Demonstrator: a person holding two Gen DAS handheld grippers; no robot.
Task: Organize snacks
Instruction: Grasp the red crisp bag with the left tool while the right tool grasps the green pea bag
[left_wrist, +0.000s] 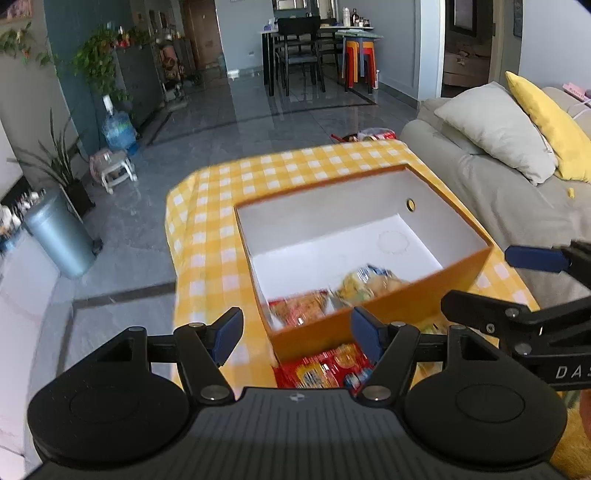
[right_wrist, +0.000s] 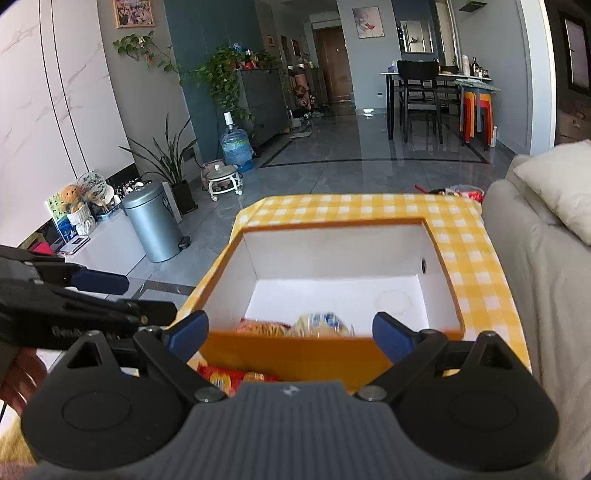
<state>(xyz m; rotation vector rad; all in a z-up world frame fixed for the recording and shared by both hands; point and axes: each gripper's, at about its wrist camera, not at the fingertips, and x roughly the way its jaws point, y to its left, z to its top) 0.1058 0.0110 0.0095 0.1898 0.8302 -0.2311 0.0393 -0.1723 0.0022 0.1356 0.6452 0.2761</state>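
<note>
An orange box (left_wrist: 373, 314) with a white inside stands on the yellow checked tablecloth (left_wrist: 210, 229). Against its near wall lie a red snack pack (left_wrist: 299, 308) and a yellow snack pack (left_wrist: 369, 284). Another red snack pack (left_wrist: 325, 369) lies on the cloth in front of the box. My left gripper (left_wrist: 296, 334) hovers open over the box's near left corner, holding nothing. My right gripper (right_wrist: 290, 334) is wide open above the near wall of the box (right_wrist: 295, 354), also with nothing in it. In the right wrist view the two packs (right_wrist: 262, 326) (right_wrist: 321, 325) peek over that wall.
A beige sofa (left_wrist: 517, 206) with grey and yellow pillows runs along the table's right side. A metal bin (right_wrist: 153, 225) stands on the floor to the left. More snack bags (right_wrist: 461, 192) show beyond the table's far edge. The far part of the box floor is bare.
</note>
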